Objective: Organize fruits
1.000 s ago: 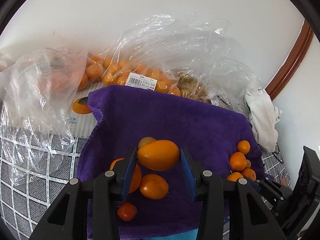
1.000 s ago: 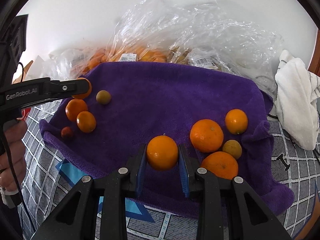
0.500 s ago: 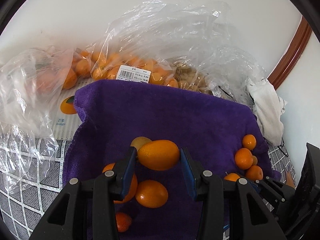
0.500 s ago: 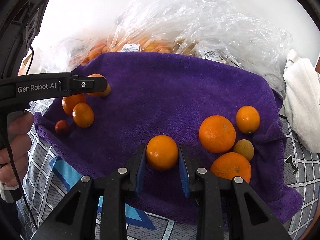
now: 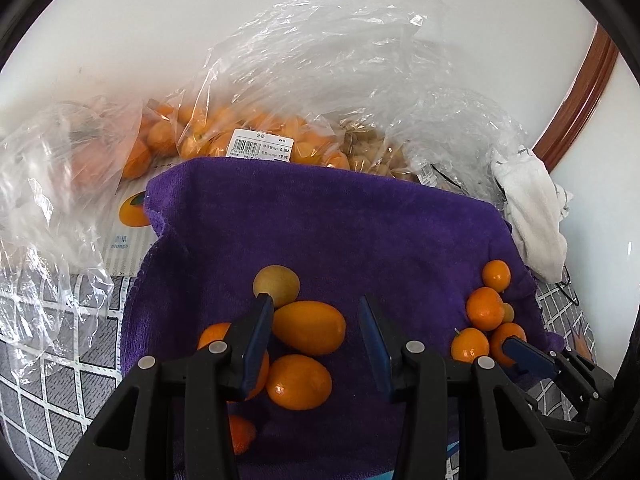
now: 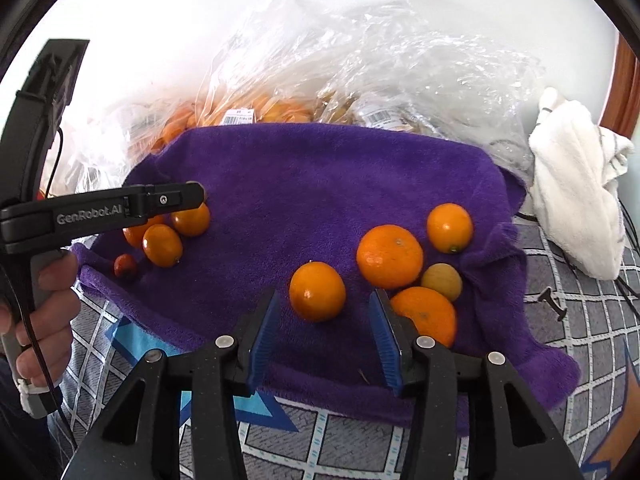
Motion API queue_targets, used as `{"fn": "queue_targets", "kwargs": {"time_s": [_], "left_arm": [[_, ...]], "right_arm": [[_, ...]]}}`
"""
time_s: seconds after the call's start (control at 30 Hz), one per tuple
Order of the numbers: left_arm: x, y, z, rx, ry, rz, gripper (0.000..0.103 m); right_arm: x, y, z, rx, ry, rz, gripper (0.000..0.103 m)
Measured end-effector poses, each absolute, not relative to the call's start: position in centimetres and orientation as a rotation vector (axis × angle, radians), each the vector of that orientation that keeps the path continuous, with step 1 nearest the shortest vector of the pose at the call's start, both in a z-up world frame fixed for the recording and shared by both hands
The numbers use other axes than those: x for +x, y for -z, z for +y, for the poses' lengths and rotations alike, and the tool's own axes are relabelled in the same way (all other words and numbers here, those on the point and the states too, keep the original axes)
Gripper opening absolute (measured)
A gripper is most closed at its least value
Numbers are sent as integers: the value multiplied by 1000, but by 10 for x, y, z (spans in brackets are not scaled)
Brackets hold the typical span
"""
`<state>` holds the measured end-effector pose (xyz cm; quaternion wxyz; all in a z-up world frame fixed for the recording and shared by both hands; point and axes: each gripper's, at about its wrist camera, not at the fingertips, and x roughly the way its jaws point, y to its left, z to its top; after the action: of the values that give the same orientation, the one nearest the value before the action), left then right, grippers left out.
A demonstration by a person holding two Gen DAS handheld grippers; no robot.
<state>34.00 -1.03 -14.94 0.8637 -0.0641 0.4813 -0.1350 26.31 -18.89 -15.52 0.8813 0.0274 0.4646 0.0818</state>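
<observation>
Now the oval kumquat (image 5: 309, 327) lies on the purple towel (image 5: 340, 232) with its long axis running left to right, tipped a little down toward the right. It sits between the fingers of the left gripper (image 5: 316, 332), touching the left pad while a clear gap shows at the right pad, so the jaws stand apart and nothing is clamped. A second ago both pads pressed this fruit. A pale yellowish fruit (image 5: 276, 285) touches it from behind, and another oval kumquat (image 5: 299, 381) lies just in front.

Across the towel, a round orange (image 6: 317, 291) rests between the fingers of the right gripper (image 6: 322, 320), whose jaws are opening; neither pad touches it, whereas half a second ago they squeezed it. To its right sits a cluster: a larger orange (image 6: 389, 255), a smaller one (image 6: 449, 227), a yellowish fruit (image 6: 441, 281) and another orange (image 6: 425, 314).

Only the right wrist view shows the person's hand (image 6: 44, 320) on the left gripper's handle. Only the left wrist view shows the box printed with a mango (image 5: 128, 220) beneath the plastic bags (image 5: 320, 80).
</observation>
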Motion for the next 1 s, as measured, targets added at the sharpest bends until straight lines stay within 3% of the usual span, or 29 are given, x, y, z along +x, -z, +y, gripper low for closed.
{"fn": "queue_targets", "kwargs": {"time_s": [0.33, 0.47, 0.83, 1.0], "left_arm": [[299, 102, -4, -117, 283, 939, 50], [268, 82, -2, -97, 263, 904, 52], [150, 33, -6, -28, 187, 767, 66], [105, 19, -10, -42, 174, 734, 73]], "right_arm": [[234, 106, -206, 75, -83, 880, 49], [212, 78, -218, 77, -39, 823, 62], [134, 18, -251, 125, 32, 796, 66], [84, 1, -256, 114, 58, 746, 90]]}}
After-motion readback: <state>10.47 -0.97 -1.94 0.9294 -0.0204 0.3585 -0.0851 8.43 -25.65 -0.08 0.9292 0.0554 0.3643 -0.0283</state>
